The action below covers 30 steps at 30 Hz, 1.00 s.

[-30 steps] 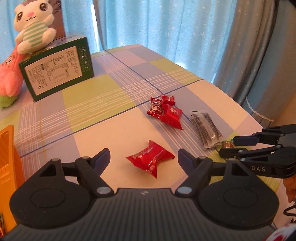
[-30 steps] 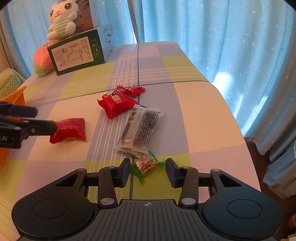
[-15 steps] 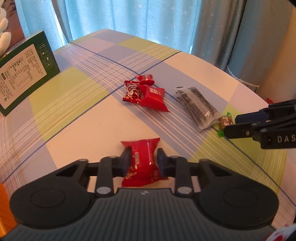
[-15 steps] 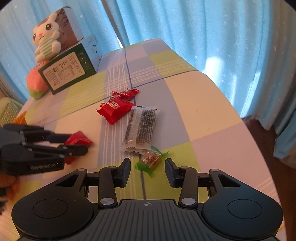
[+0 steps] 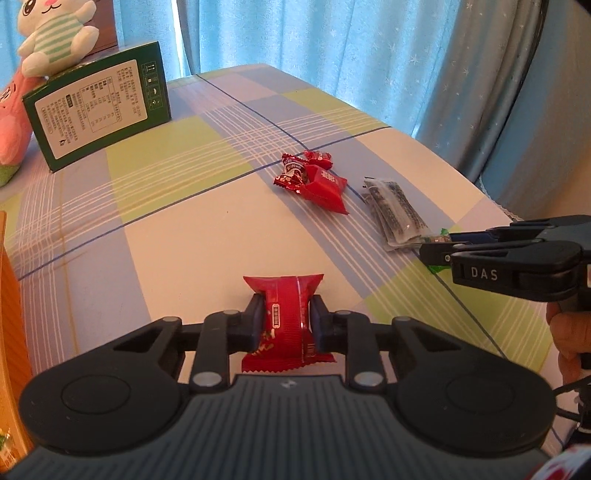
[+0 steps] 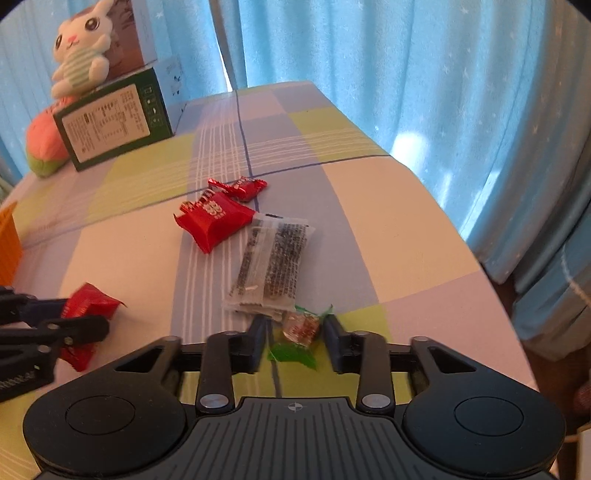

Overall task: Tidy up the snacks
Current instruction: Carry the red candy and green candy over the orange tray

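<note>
My left gripper (image 5: 286, 310) is shut on a red snack packet (image 5: 284, 321), its pads pressing both sides. It also shows at the left of the right wrist view, left gripper (image 6: 88, 314) and red packet (image 6: 92, 302). My right gripper (image 6: 295, 326) straddles a small candy in a green wrapper (image 6: 301, 326) on the checked tablecloth (image 6: 369, 229). Its jaws are closing, with a gap still visible beside the candy. Farther out lie a clear packet of dark snacks (image 6: 273, 266), a larger red packet (image 6: 216, 219) and a small red candy (image 6: 243, 186).
An orange basket (image 5: 7, 295) stands at the left edge. A green box (image 5: 99, 114) with a plush rabbit (image 5: 55, 33) on top sits at the far left, beside a pink plush (image 5: 11, 122). The table's rounded edge and blue curtains (image 6: 443, 92) lie to the right.
My left gripper's open jaws closed around the red packet and now hold it. My right gripper moved forward so the green-wrapped candy sits between its narrowing jaws.
</note>
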Motion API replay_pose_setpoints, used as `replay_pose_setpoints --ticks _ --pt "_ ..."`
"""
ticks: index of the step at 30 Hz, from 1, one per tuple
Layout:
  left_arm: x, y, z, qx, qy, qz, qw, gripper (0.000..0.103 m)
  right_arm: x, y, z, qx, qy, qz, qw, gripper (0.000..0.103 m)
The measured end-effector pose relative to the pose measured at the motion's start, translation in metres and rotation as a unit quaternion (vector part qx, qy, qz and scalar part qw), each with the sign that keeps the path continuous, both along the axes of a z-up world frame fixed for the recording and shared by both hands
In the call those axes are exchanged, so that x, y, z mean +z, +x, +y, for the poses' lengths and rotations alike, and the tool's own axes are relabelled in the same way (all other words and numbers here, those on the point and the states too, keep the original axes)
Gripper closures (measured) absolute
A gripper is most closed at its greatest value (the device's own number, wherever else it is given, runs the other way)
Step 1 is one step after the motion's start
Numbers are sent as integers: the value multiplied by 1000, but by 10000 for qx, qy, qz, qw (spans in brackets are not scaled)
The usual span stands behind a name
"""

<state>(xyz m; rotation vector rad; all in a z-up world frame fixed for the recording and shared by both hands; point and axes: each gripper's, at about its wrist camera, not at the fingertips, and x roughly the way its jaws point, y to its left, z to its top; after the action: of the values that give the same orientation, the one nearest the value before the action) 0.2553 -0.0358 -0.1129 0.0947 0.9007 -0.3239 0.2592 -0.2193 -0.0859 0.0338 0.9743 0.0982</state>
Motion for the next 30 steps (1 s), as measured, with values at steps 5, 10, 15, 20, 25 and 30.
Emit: replay_pose_setpoints --ticks 5,10,15,20,25,30 --pt "2 -13 2 97 -13 45 9999 80 3 -9 2 -27 29 106 9999 81" --pt "9 -30 3 169 -47 44 9998 80 11 -28 6 -83 195 207 9996 82" --pt "18 -51 10 310 -133 32 9994 80 28 -53 15 -52 482 177 9987 82" --pt "38 -76 21 496 -198 -96 9985 80 52 -75 34 145 674 44 9976 82" --pt "61 -103 43 819 -268 -229 9960 80 77 -96 61 453 816 -157 9955 82" --pt "82 -130 74 1212 -260 -374 9916 80 96 -111 93 794 907 -308 9922 82"
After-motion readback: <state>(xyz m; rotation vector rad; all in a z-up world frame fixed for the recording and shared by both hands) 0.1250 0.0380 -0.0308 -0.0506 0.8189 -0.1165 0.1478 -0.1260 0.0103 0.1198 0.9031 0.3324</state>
